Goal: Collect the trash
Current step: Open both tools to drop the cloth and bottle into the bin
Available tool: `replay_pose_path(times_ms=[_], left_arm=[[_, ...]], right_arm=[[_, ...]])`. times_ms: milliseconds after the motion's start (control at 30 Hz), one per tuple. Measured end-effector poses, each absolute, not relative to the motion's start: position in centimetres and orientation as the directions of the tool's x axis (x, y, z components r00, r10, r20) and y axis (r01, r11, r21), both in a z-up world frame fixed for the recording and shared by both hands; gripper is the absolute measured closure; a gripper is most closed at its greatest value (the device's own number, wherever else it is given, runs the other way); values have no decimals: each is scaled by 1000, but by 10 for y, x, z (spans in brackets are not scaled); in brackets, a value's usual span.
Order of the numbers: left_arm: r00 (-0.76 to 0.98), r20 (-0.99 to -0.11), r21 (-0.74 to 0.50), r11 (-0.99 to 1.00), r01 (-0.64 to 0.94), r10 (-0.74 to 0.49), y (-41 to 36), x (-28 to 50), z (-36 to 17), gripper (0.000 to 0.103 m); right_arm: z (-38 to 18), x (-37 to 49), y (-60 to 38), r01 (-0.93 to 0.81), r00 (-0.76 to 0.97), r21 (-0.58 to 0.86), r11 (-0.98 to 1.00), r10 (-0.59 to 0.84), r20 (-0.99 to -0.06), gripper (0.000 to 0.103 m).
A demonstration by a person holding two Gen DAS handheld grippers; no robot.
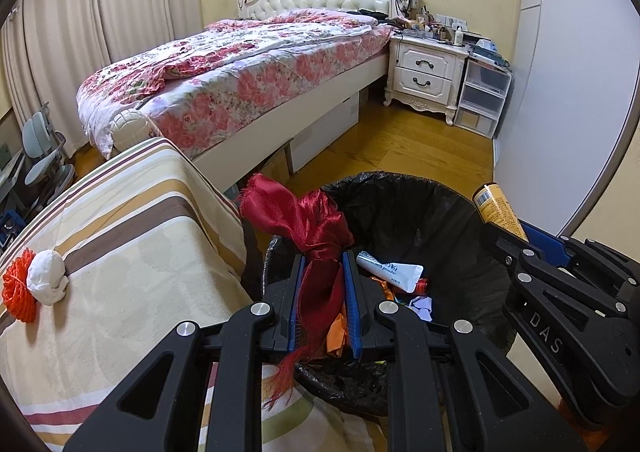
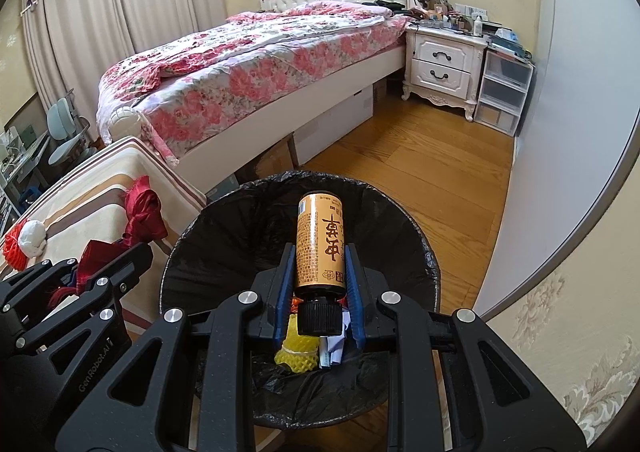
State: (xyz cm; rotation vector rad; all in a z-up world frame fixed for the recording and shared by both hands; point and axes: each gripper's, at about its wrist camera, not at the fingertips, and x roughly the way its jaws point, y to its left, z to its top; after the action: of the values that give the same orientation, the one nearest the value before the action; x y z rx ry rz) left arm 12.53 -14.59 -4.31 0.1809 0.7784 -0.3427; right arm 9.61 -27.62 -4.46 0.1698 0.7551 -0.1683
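- Left hand-held gripper (image 1: pixel 325 284): blue pads clamped on a bunch of red satin cloth (image 1: pixel 308 220). The cloth sticks up past the fingertips, and a frayed end trails down below them.
- The cloth hangs over the left rim of the trash bin (image 1: pixel 420 188), right next to the striped-cover tabletop (image 1: pixel 120 220).
- Right hand-held gripper (image 2: pixel 320 272): pinched on a gold bottle (image 2: pixel 320 240) with brown characters. The black cap points back toward the camera, the base points away. The bottle is held above the bin's opening.
- Trash bin lined with a black bag (image 2: pixel 224 236); it stands on the wooden floor (image 2: pixel 420 172) between the tabletop and the wall.
- Inside the bin: white tube (image 1: pixel 390 270) with a red cap, orange scraps, crumpled white paper (image 2: pixel 334 346), yellow foam netting (image 2: pixel 294 352).
- On the tabletop, well apart from the bin: an orange twine ball (image 1: pixel 18 286) touching a white crumpled wad (image 1: pixel 48 278).
- Background: bed (image 1: pixel 248 64) with a floral quilt, white nightstand (image 1: pixel 426 70), plastic drawer unit (image 1: pixel 482 96), curtains (image 1: pixel 100 4).
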Motion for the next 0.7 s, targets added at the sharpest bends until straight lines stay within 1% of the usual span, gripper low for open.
replay_pose_path(times_ms=[233, 300, 333, 367, 400, 467, 533, 633, 667, 700], left_arm=[[657, -716, 31, 929, 369, -237, -148, 126, -44, 82], [660, -714, 33, 930, 366, -235, -148, 126, -44, 76], [663, -712, 36, 931, 364, -232, -148, 126, -44, 68], [667, -708, 37, 932, 361, -230, -148, 126, -43, 61], [669, -706, 36, 933, 359, -230, -147, 125, -43, 59], [671, -705, 34, 935, 354, -229, -146, 125, -43, 52], [673, -704, 29, 937, 348, -228, -144, 125, -42, 45], [680, -699, 31, 940, 340, -223, -142, 124, -39, 38], [683, -697, 33, 940, 338, -221, -140, 124, -38, 35], [686, -694, 35, 942, 335, -218, -139, 123, -38, 34]], right_arm=[[-44, 96, -278, 215, 719, 92, 972, -93, -689, 79], [-45, 96, -281, 221, 719, 89, 971, -101, -688, 73], [-46, 96, -281, 225, 719, 85, 971, -106, -687, 70], [-46, 96, -281, 230, 720, 82, 970, -112, -685, 65], [-46, 95, -281, 235, 720, 74, 969, -122, -683, 64], [-46, 95, -282, 239, 718, 71, 969, -127, -684, 63], [-46, 95, -283, 246, 718, 71, 967, -132, -683, 59], [-45, 94, -283, 254, 719, 69, 965, -141, -681, 51], [-44, 93, -282, 256, 720, 68, 964, -143, -679, 47], [-44, 93, -282, 261, 721, 67, 963, -148, -677, 45]])
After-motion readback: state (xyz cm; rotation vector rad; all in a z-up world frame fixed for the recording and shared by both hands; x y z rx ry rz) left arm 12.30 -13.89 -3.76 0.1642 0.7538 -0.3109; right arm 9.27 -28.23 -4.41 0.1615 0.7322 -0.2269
